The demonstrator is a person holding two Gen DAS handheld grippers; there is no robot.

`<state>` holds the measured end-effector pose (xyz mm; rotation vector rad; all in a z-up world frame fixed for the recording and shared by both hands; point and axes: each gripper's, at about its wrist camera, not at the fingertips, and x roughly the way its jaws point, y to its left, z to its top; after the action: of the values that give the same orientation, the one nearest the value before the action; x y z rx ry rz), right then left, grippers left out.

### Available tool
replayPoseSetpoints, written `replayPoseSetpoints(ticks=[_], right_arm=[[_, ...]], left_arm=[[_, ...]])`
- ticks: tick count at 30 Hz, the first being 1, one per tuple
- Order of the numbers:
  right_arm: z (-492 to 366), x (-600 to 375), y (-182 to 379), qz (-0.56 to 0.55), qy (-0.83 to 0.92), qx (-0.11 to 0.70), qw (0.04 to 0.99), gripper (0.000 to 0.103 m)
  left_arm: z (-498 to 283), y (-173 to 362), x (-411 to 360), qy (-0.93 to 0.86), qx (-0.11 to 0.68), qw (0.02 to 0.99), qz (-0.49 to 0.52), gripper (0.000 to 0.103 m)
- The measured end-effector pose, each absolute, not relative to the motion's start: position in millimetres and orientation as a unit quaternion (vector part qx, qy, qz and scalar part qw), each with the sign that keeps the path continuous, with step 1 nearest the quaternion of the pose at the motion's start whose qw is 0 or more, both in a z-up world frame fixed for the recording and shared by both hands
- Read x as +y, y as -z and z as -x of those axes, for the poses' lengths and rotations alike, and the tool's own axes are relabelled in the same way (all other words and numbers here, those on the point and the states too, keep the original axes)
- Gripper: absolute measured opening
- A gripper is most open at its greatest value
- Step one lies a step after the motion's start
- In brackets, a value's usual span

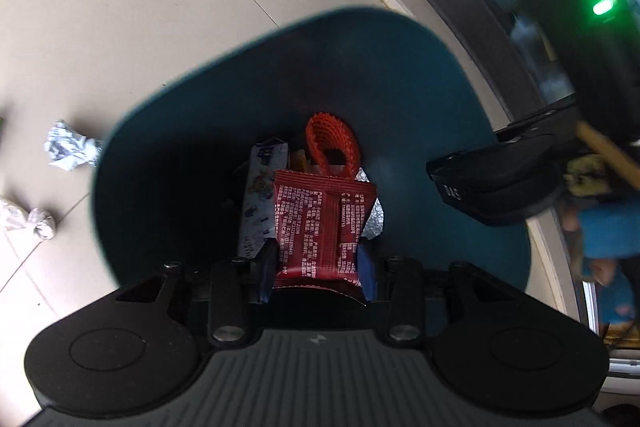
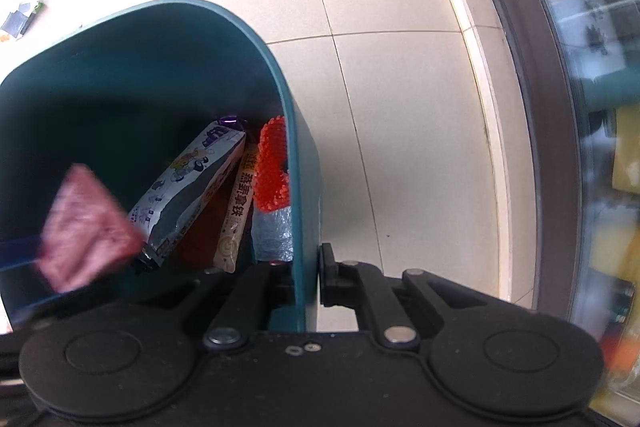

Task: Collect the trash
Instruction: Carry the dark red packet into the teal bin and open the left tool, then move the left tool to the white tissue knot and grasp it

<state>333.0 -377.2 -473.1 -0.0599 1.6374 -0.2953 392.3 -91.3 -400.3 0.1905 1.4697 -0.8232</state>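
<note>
My left gripper [image 1: 316, 269] is shut on a red snack wrapper [image 1: 320, 227] and hangs over the open mouth of a teal bin [image 1: 400, 75]. Down in the bin lie a red mesh net [image 1: 332, 143], a white cartoon wrapper [image 1: 260, 199] and foil [image 1: 374, 223]. My right gripper [image 2: 306, 277] is shut on the teal bin's wall [image 2: 304, 187], one finger inside and one outside. In the right wrist view the red wrapper [image 2: 86, 227] shows blurred at the left, over the bin. A white wrapper [image 2: 192, 195], a beige wrapper [image 2: 240, 215] and the mesh [image 2: 272, 167] lie below.
On the tiled floor left of the bin lie a crumpled blue-white wrapper [image 1: 70, 151] and a silver foil ball [image 1: 38, 223]; more scraps [image 2: 20, 21] lie farther off. A dark-framed glass door [image 2: 560, 147] runs along the right. A blue sleeve [image 1: 612, 231] shows at the right.
</note>
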Motion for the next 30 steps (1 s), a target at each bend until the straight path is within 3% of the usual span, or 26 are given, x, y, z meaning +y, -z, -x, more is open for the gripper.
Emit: replayPoseSetpoints(ticks=[8, 10, 11, 16, 25, 30], right_arm=[[-331, -382, 480, -0.001, 0.14, 0.732, 0.667, 0.004], [-329, -384, 483, -0.007, 0.143, 0.733, 0.665, 0.004], [-328, -385, 484, -0.01, 0.144, 0.734, 0.664, 0.004], [-328, -387, 490, -0.011, 0.147, 0.735, 0.662, 0.003], [-331, -379, 489, -0.016, 0.158, 0.741, 0.653, 0.003], [-326, -380, 490, -0.027, 0.164, 0.741, 0.651, 0.003]], left_arm=[[-399, 445, -107, 0.346, 0.681, 0.64, -0.086, 0.044], [-405, 448, -103, 0.345, 0.682, 0.641, -0.075, 0.07], [-405, 448, -102, 0.349, 0.681, 0.64, -0.072, 0.073], [-406, 441, -90, 0.355, 0.677, 0.641, -0.064, 0.073], [-413, 369, -21, 0.354, 0.649, 0.673, 0.016, 0.073], [-423, 354, 26, 0.31, 0.628, 0.714, 0.012, 0.073]])
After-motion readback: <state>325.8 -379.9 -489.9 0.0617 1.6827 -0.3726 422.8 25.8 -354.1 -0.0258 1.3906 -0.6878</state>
